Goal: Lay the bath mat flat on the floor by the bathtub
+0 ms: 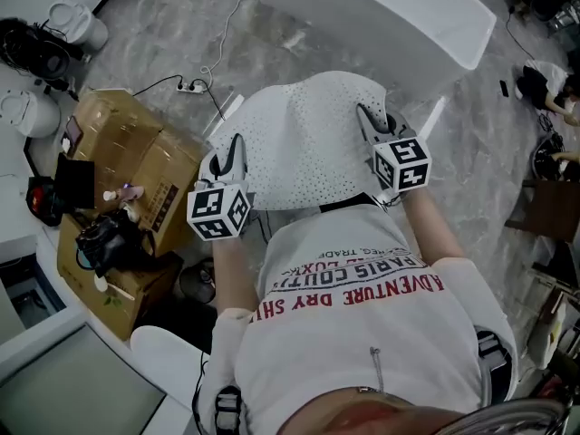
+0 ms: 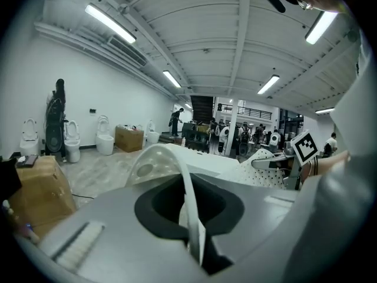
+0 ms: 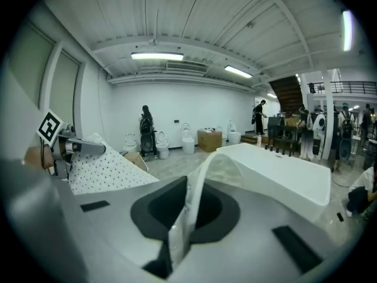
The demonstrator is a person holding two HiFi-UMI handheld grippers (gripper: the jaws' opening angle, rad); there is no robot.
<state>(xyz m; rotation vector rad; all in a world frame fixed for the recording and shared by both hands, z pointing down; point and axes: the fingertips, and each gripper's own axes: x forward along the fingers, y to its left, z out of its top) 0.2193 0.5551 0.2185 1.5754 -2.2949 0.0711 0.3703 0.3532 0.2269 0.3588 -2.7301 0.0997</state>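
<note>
1. The left gripper (image 1: 236,152) has its jaws closed tight on one side of the bath mat (image 1: 308,139). In the left gripper view, a thin white strip of the mat (image 2: 189,205) stands pinched between them.
2. The right gripper (image 1: 370,120) is clamped the same way on the opposite side, with the mat's edge (image 3: 184,217) caught between its jaws.
3. The mat is white and dotted with small holes. It is held up, spread between the two grippers, above the grey marbled floor (image 1: 181,34) and near the white bathtub (image 1: 390,16).
4. At the left stands a closed cardboard box (image 1: 122,139).
5. A lower box (image 1: 86,284) beside it carries a dark device (image 1: 101,241) and small bottles; I cannot tell whether they sit in it or on top of it.
</note>
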